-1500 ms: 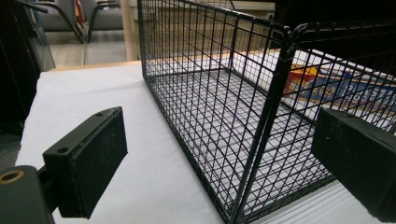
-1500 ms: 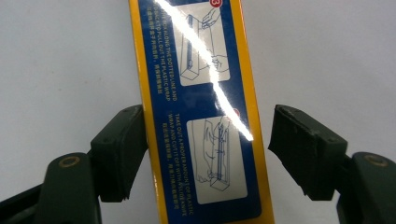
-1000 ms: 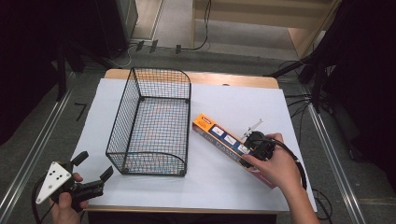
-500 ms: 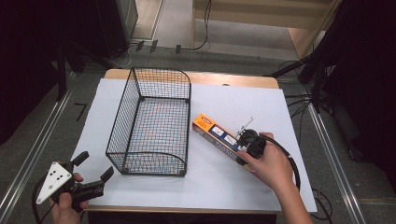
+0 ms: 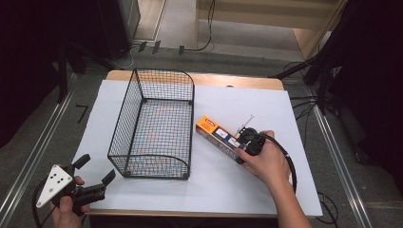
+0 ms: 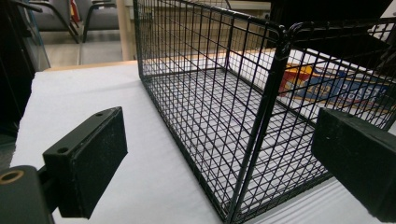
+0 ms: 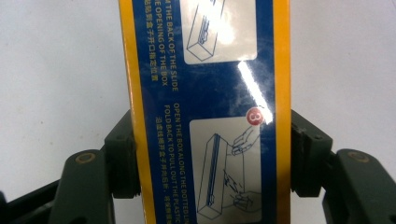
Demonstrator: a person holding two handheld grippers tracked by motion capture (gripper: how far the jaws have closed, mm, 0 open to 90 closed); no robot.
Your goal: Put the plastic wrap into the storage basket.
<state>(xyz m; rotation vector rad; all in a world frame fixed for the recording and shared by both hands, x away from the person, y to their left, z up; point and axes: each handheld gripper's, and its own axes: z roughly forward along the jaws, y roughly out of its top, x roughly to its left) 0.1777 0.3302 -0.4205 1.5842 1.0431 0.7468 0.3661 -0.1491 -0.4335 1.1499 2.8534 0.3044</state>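
A long orange and blue carton (image 5: 216, 130) lies flat on the white sheet, right of a black wire basket (image 5: 192, 124). My right gripper (image 5: 243, 146) points down over the carton's middle. In the right gripper view both pads sit against the carton's (image 7: 210, 70) long orange edges, so my right gripper (image 7: 212, 154) is shut on it. My left gripper (image 5: 96, 167) hangs open and holds nothing at the table's front left corner. It faces the basket's near corner post (image 6: 275, 60) from just in front, and the carton (image 6: 327, 86) shows through the mesh.
The white sheet (image 5: 247, 190) covers a wooden table, with bare room at the front and the right. The basket holds nothing. A black cable (image 5: 290, 161) loops from my right gripper. Dark stands and cables crowd the floor beyond the far edge.
My right hand has slid a little to the left along the carton, toward its middle. The carton, the basket and my left gripper have stayed where they were.
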